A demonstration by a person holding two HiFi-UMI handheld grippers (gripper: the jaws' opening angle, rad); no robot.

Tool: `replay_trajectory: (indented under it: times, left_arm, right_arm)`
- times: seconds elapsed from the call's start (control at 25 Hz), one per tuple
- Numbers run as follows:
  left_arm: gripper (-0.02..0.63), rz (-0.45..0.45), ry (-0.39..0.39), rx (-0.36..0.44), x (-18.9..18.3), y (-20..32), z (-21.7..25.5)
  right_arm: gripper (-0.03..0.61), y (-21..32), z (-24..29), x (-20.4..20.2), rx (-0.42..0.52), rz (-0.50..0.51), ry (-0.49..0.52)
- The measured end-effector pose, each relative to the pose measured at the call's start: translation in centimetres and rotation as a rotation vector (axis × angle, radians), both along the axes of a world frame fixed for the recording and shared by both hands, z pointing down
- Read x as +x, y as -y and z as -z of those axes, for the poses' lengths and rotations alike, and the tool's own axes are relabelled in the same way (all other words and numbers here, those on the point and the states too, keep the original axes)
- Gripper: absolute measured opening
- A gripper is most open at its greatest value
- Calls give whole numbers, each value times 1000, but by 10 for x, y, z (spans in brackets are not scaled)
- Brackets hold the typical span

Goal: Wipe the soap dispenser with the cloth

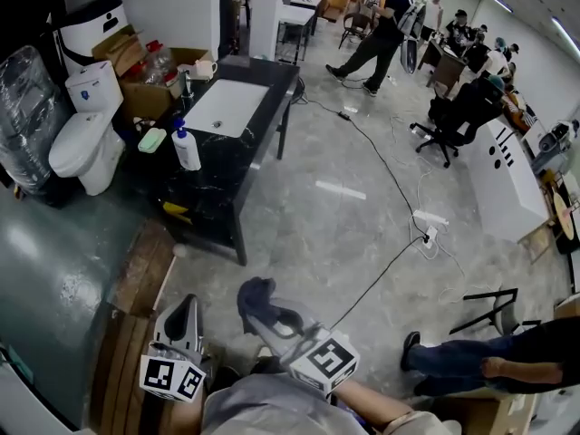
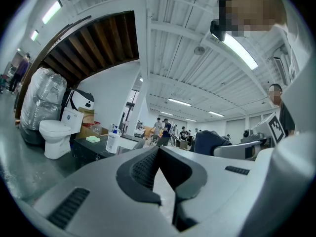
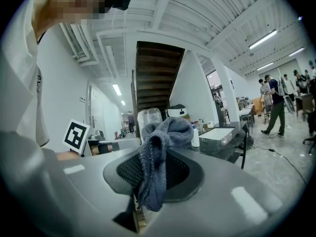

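1. The head view looks steeply down from above. The left gripper and right gripper sit close under it at the bottom edge, and the table lies well ahead, at upper left.
2. The left gripper view faces level along its own fingers, which fill the lower frame. The table and soap dispenser appear small, left of centre.
3. The right gripper view likewise looks along its fingers, with the same table right of centre.
4. All three views share that table.

The soap dispenser label is unreadably small.
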State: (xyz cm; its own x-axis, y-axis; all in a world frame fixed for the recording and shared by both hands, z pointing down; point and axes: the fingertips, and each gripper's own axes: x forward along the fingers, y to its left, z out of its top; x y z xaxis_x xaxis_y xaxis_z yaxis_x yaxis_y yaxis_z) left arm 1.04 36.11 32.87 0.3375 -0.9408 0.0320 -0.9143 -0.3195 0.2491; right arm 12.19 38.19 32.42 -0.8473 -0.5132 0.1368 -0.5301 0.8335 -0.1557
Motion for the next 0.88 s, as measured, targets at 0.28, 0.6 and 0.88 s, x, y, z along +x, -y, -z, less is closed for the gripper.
replay_trajectory:
  times: [0.28, 0.6, 0.88]
  left_arm:
    - [6, 2, 0, -10, 3, 6, -3]
    - [6, 10, 0, -14, 11, 18, -7]
    - [6, 15, 2, -9, 17, 25, -6]
  right_arm:
    - [72, 5, -3, 2, -12, 5, 8]
    - [72, 18, -4, 13, -12, 10, 8]
    - [72, 27, -5, 20, -7, 15, 8]
